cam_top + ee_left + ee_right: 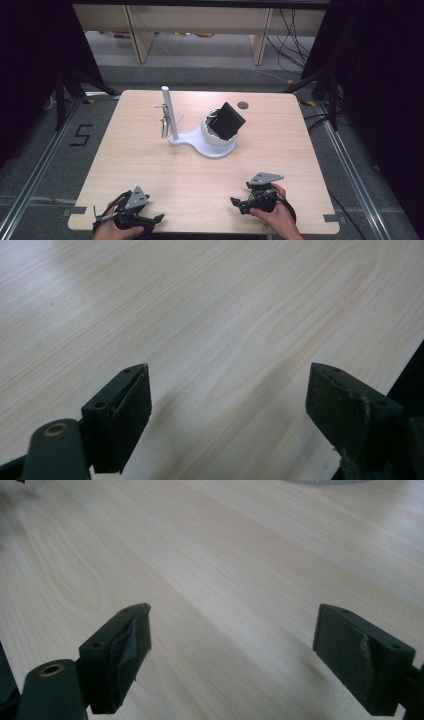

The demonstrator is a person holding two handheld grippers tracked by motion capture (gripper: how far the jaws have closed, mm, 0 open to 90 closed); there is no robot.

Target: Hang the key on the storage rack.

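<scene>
Fingers spread wide on both tools, nothing between them. At the near left corner of the wooden table (150,165), left gripper (150,220) resting low on the surface in the person's left hand (112,227), jaws parted over bare wood grain. Farther back, near the table's middle: white stand (200,142) with an upright post (170,112), a metal ring or clasp (164,124) hanging from its side arm, and just right of that a black box (227,121) tilted in the stand's white bowl (215,136). Near right: right gripper (239,204), held in the right hand (277,215), jaws likewise released, well apart from the stand.
</scene>
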